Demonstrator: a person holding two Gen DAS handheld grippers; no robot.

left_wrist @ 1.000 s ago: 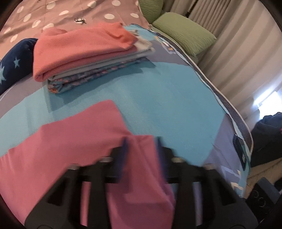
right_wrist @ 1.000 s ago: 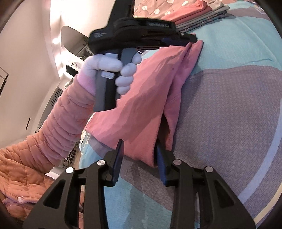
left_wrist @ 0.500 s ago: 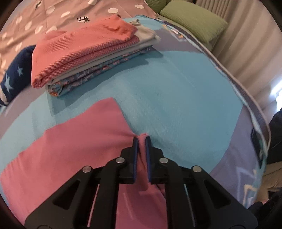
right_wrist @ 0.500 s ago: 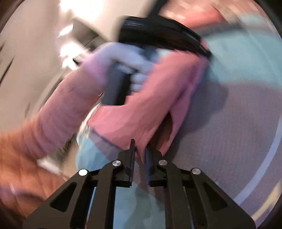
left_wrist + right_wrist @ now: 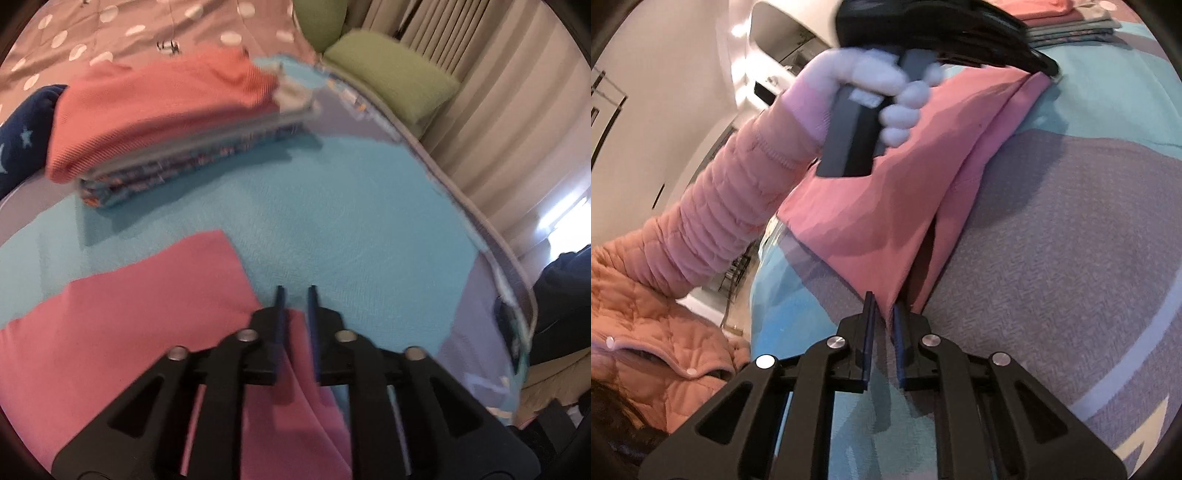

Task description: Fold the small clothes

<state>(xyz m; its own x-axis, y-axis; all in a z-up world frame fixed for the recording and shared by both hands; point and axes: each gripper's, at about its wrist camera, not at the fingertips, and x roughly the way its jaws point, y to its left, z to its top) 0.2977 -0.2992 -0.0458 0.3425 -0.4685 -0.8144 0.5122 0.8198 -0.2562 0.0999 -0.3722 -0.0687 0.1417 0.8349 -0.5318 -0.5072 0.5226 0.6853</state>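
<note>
A pink garment (image 5: 129,332) lies folded double on the turquoise and grey bedspread (image 5: 332,221). My left gripper (image 5: 294,291) has the cloth's near edge between its jaws, which are opening a little. In the right wrist view that left gripper (image 5: 1047,68), held by a white-gloved hand (image 5: 871,74), still pinches the far corner of the pink garment (image 5: 894,192). My right gripper (image 5: 884,299) is shut on the garment's near corner. The folded edge runs taut between the two grippers, raised slightly off the bed.
A stack of folded clothes (image 5: 166,110) with a coral top layer sits beyond the garment. A navy star-print item (image 5: 22,129) lies left of it, green pillows (image 5: 391,70) by the curtains. A dark bag (image 5: 561,295) is past the bed's edge. A pink quilted sleeve (image 5: 731,206) reaches in.
Both grippers went from open around the pink garment's edge to closed on it. The left jaws now stand slightly wider than half a second ago.
</note>
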